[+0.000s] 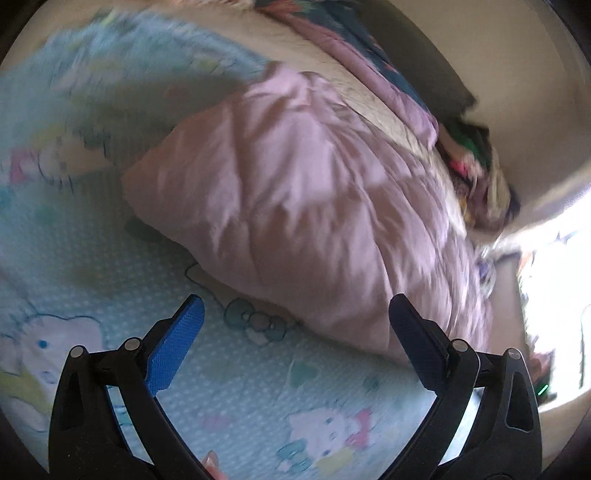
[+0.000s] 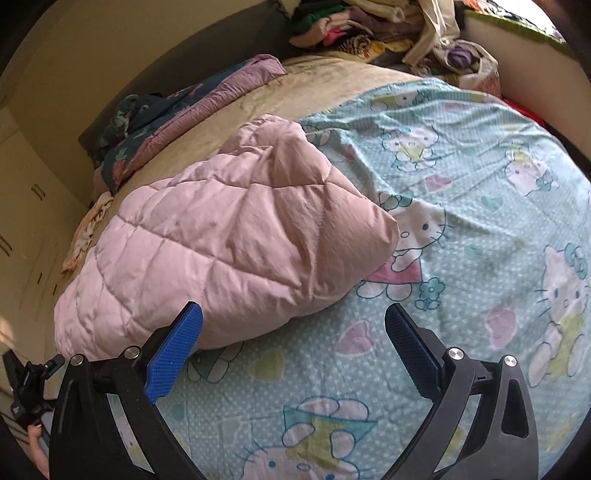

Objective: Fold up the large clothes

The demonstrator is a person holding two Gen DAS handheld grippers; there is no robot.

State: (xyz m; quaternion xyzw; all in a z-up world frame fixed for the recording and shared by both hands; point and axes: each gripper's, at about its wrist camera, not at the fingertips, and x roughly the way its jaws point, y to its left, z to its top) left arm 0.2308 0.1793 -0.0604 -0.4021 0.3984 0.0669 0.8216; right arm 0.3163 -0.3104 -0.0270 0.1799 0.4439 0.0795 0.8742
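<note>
A pink quilted garment (image 2: pixel 221 240) lies folded into a puffy bundle on a light blue cartoon-cat sheet (image 2: pixel 480 221). In the left wrist view the same pink garment (image 1: pixel 314 206) fills the middle, blurred by motion. My left gripper (image 1: pixel 295 314) is open, hovering just short of the bundle's near edge, with nothing between its blue pads. My right gripper (image 2: pixel 293 314) is open too; its left fingertip (image 2: pixel 192 317) overlaps the bundle's lower edge, and the right finger is over bare sheet. Neither holds cloth.
The cartoon-cat sheet (image 1: pixel 258 406) covers a bed with a beige cover (image 2: pixel 332 85) behind. A dark floral and purple blanket (image 2: pixel 166 110) lies along the far side. A heap of mixed clothes (image 2: pixel 388 29) sits at the back. Pale cupboards (image 2: pixel 26 206) stand at left. A bright window (image 1: pixel 554 277) glares at right.
</note>
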